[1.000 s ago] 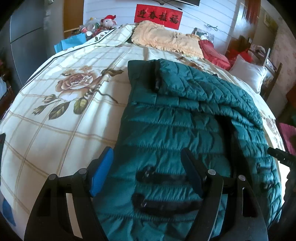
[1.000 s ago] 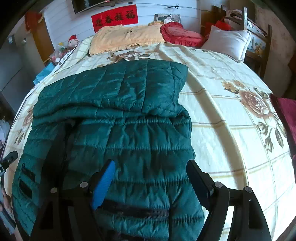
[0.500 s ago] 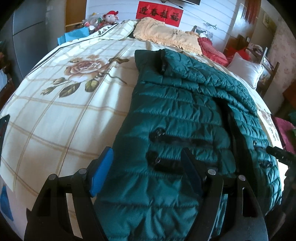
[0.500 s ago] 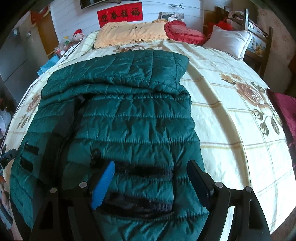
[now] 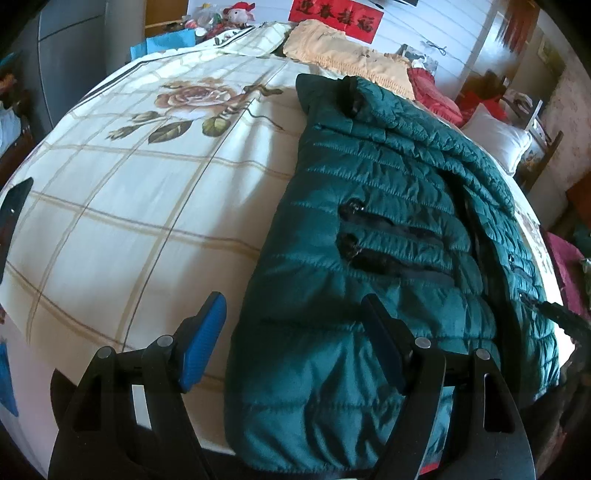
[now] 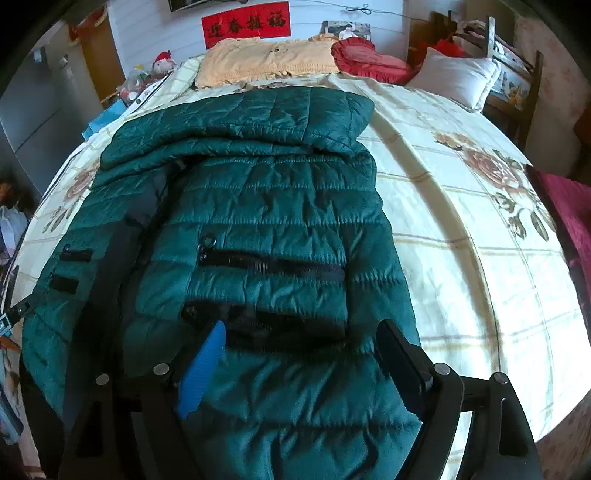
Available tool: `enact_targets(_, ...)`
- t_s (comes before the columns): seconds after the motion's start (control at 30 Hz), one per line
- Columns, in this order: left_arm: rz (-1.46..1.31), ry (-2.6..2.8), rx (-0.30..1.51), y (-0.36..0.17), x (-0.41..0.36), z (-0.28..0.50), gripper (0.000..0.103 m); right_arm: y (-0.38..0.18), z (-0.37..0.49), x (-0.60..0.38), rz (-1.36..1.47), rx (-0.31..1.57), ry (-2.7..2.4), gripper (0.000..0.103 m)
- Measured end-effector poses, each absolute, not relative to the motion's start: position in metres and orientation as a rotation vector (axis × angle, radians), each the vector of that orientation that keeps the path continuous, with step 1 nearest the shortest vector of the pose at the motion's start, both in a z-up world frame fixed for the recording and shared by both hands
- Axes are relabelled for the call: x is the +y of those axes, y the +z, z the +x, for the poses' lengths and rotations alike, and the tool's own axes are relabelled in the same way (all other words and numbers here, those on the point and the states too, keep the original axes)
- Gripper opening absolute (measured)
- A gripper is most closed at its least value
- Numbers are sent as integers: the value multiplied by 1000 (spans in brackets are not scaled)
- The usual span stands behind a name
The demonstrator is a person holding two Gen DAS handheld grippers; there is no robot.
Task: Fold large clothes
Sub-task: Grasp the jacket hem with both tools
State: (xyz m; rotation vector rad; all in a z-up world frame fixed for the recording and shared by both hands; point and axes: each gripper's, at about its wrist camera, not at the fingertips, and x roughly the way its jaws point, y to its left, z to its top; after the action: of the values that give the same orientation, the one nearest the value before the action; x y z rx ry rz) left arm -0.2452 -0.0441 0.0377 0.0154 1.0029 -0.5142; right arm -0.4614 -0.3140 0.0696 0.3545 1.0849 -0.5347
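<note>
Left tongs [image 5: 291, 343]: jaws apart, nothing gripped. They straddle the jacket's [image 5: 388, 236] side edge at lower centre of the frame; blue pad over bare bed cover [image 5: 122, 229], dark pad over the quilted fabric. No pad seen pressing. Judged: lined up to take the hem corner.

Right tongs [image 6: 299, 365]: jaws apart and have just been opening wider; fabric lies below and between them but pads do not clamp it. Positioned over the hem area at lower centre, just below two black zip pockets [image 6: 273, 266]. Judged: matching approach on the opposite hem corner, so both ends can be lifted together for a fold.

Jacket: green, padded, laid lengthwise on the bed, hem toward the cameras, hood/collar end at upper centre. Front is open; one panel overlaps the other along a dark seam. Judged: first fold not yet made or only partly.

Beyond: yellow blanket [image 6: 266, 59], red cushion [image 6: 369, 62], white pillow [image 6: 454, 77] at the head of the bed, well apart from the jacket. Red banner [image 6: 245, 24] on wall.

Not determinable: hem proper is cut off by the tong frames and lower frame edge in both views. Sleeves not identifiable; prob. tucked under. Dark object at right edge of the left view is likely part of the other tool, unconfirmed. Person's hands not seen.
</note>
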Motion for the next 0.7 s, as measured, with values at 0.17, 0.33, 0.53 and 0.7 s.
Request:
enact_targets(0.17, 26, -525, 1030, 33, -39, -251, 76, 78, -481, -309, 347, 1093, -532, 88)
enact_targets(0.33, 3, -533, 1067, 29, -28, -255, 76, 81, -504, -313, 377, 1115, -527, 91)
enact_targets(0.53, 23, -528, 1090, 26, -23, -262, 76, 68, -524, -324, 460, 1144, -521, 92)
enact_targets(0.7, 23, -523, 1108, 22, -22, -265, 79, 56, -535, -334, 573, 1135, -489, 92)
